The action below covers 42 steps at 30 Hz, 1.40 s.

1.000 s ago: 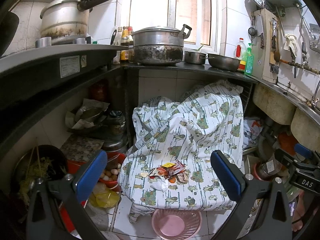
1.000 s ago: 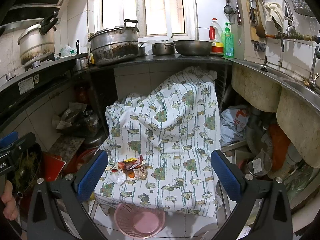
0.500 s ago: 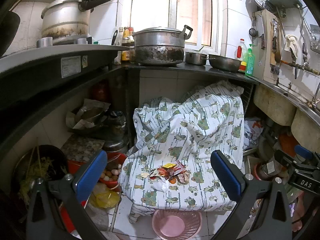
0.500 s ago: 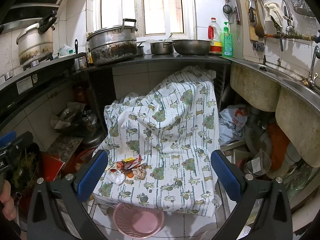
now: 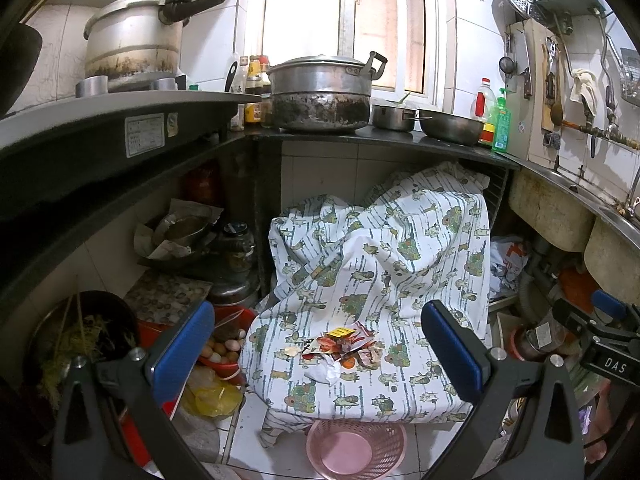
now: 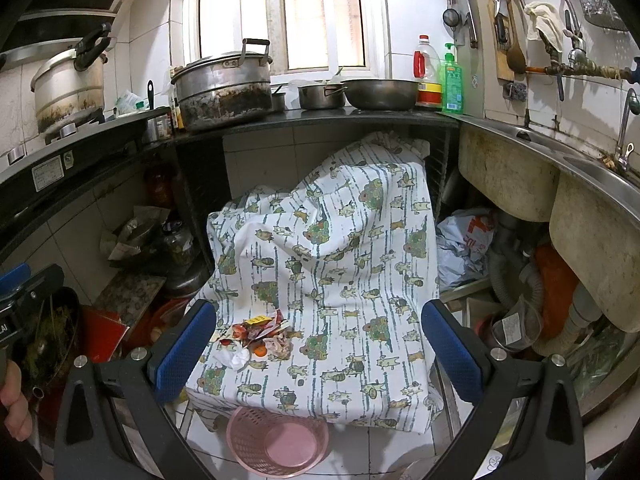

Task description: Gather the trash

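Note:
A small pile of trash (image 5: 344, 350), red and yellow wrappers, peel and a crumpled white tissue, lies on a cloth-covered low stand (image 5: 400, 280). It also shows in the right wrist view (image 6: 256, 338). A pink plastic basket (image 5: 356, 450) stands on the floor just in front of the stand; it also shows in the right wrist view (image 6: 278, 442). My left gripper (image 5: 318, 354) is open and empty, held back from the trash. My right gripper (image 6: 318, 354) is open and empty, with the trash near its left finger.
A black counter (image 5: 360, 138) carries a large pot (image 5: 320, 94), pans and bottles. Sinks (image 6: 508, 172) hang at the right with pipes and bags under them. A red bowl of eggs (image 5: 224, 344), a dark pan (image 5: 76, 340) and clutter sit at the left.
Both grippers have drifted slightly, the right one a little closer to the stand. Both stay open. The trash and basket have not moved.

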### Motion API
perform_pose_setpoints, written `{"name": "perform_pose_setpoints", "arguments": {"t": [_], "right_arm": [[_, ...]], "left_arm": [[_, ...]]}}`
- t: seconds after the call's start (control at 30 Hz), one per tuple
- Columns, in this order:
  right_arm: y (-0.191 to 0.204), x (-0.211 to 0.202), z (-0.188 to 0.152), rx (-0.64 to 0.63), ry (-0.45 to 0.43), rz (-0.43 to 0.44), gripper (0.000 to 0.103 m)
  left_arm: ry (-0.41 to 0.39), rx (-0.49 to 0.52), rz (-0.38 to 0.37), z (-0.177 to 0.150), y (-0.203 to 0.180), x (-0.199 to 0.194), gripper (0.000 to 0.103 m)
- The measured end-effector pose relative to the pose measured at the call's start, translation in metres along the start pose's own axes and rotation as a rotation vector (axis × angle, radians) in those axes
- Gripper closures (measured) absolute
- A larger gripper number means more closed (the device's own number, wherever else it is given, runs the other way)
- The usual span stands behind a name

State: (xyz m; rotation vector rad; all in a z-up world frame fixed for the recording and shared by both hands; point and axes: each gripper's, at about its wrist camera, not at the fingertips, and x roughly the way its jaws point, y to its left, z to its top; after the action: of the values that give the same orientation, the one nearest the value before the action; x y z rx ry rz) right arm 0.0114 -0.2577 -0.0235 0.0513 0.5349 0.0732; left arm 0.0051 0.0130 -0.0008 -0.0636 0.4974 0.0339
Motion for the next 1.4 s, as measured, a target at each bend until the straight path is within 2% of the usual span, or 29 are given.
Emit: {"name": "perform_pose_setpoints", "arguments": {"t": [0.43, 0.63, 1.07, 1.13, 1.27, 1.4], "right_arm": [[-0.001, 0.001, -0.001, 0.001, 0.002, 0.000, 0.000], [-0.002, 0.002, -0.002, 0.001, 0.002, 0.000, 0.000], [-0.002, 0.007, 0.000, 0.008, -0.001, 0.005, 0.000], [-0.006, 0.013, -0.004, 0.019, -0.005, 0.011, 0.000], [-0.008, 0.040, -0.005, 0.030, 0.022, 0.070, 0.000], [-0.010, 0.081, -0.003, 0.032, 0.092, 0.116, 0.000]], "left_arm": [[-0.024, 0.027, 0.013, 0.001, 0.002, 0.000, 0.000], [-0.003, 0.021, 0.012, 0.001, 0.004, 0.001, 0.000], [-0.005, -0.019, -0.026, -0.002, 0.004, 0.004, 0.000], [0.003, -0.043, -0.046, -0.002, 0.006, 0.015, 0.000], [0.077, -0.080, -0.044, -0.007, 0.008, 0.055, 0.000], [0.137, 0.001, 0.056, -0.011, 0.010, 0.106, 0.000]]}}
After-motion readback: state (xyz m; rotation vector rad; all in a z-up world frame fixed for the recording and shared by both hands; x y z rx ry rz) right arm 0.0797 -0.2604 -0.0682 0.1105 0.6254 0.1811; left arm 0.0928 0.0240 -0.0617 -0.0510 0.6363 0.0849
